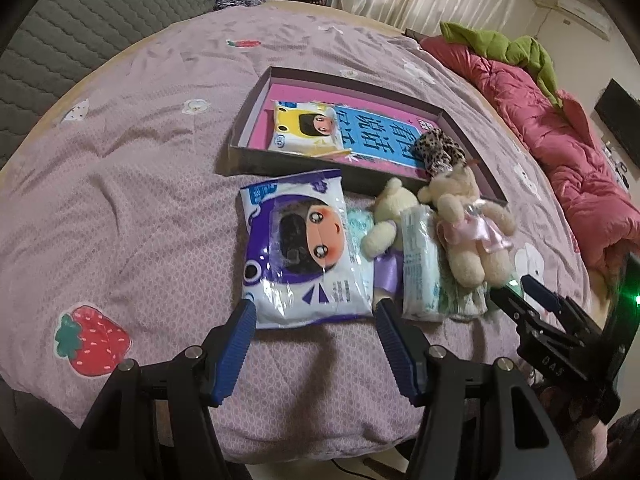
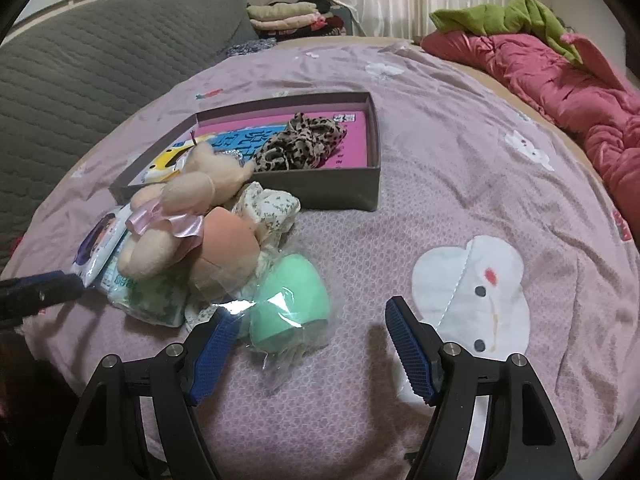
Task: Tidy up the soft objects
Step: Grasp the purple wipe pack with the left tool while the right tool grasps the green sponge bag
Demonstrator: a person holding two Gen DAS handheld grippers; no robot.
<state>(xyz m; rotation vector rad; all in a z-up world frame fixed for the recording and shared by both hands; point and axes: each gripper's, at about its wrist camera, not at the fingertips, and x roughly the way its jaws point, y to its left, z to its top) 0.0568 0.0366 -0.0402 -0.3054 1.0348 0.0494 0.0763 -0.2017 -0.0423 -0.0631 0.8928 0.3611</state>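
Over the bedspread (image 1: 120,200), left gripper (image 1: 314,314) tilted down, spread wide

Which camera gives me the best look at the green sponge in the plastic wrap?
The right wrist view: the green sponge lies close and nearly whole, just ahead of the open right gripper, in clear wrap. The left wrist view shows only a green sliver at the right gripper's tips, behind the teddy bear.

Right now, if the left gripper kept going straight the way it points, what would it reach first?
Most likely the purple wet-wipes pack: its near edge lies between the open fingers of the left gripper. Depth is hard to judge.
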